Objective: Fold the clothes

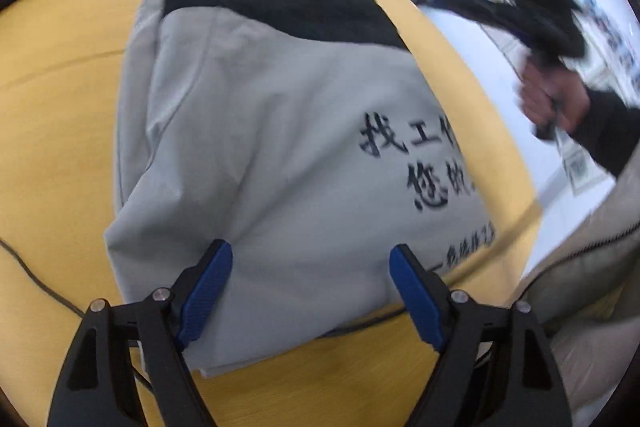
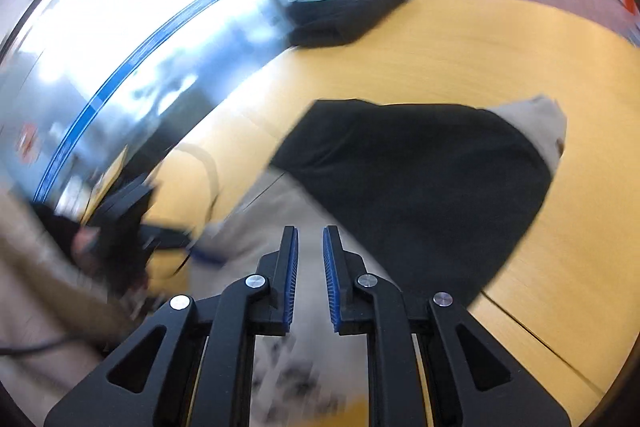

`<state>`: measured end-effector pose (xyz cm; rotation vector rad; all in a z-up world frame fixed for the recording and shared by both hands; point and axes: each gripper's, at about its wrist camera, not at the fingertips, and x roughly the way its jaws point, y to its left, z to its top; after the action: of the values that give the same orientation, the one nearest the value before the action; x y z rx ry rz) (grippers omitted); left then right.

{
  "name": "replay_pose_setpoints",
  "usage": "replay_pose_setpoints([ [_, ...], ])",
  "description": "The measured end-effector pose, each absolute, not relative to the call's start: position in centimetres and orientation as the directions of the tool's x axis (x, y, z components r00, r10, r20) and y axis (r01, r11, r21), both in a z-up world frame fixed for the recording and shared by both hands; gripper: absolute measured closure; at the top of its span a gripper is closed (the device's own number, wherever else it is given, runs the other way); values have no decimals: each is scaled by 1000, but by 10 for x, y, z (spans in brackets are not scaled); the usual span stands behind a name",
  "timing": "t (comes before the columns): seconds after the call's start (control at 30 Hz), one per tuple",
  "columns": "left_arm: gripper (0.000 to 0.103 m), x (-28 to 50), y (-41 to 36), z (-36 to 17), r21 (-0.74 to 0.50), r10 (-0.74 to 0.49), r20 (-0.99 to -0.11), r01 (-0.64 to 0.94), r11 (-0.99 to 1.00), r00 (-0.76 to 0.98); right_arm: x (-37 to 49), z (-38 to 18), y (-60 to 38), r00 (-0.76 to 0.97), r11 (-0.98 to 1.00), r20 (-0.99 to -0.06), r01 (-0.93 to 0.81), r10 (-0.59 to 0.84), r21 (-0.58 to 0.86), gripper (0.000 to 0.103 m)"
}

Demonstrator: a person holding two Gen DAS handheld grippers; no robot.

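- Two grippers are in play over one garment, a grey jacket [image 1: 260, 155] with a black upper panel and dark printed characters, lying folded into a rough rectangle on the yellow table [image 1: 60, 107]
- My left gripper [image 1: 311, 291] stands spread wide at the bottom centre of its frame, hovering at the jacket's near edge with nothing between the blue pads; I judge it is placed there to take that edge for the next fold
- My right gripper [image 2: 310, 267] has its blue pads close together with a narrow gap showing and no cloth in it, so it holds nothing; it sits at the lower centre of its frame, above the jacket's grey part, with the black panel to the upper right
- In the left view my right hand [image 1: 554, 95] shows at the right edge, off the table and well apart from the jacket, likely clear so the fold can settle
- A second dark garment [image 2: 348, 11] lies at the table's far edge, upper centre of the right view, well apart, probably waiting its turn
- Both views are blurred
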<state>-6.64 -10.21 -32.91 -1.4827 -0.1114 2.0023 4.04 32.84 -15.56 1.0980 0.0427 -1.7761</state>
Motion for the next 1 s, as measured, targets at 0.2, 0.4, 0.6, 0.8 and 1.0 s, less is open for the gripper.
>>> replay_pose_setpoints([
  [0.2,27,-85,-114,-323,-507,547,-831,-269,-819,-100,79,-156,367,178,-387,-786,793,-592,471,89],
  [0.4,36,-101,-91,-325,-366,383,-922,-197,-909,-57,53,-173,363,-199,-635,-841,745,-503,203,88],
  [0.6,26,-88,-55,-326,-152,189,-967,-211,-966,-169,-14,-245,287,-206,-666,-900,737,-385,116,103],
  [0.8,0,-86,-34,-331,-120,171,-958,-218,-969,-231,-15,-266,287,-193,-673,-900,727,-390,136,103],
  [1.0,0,-80,-63,-294,-40,99,-923,-165,-986,-371,18,-218,326,-231,-740,-813,592,-535,319,54],
])
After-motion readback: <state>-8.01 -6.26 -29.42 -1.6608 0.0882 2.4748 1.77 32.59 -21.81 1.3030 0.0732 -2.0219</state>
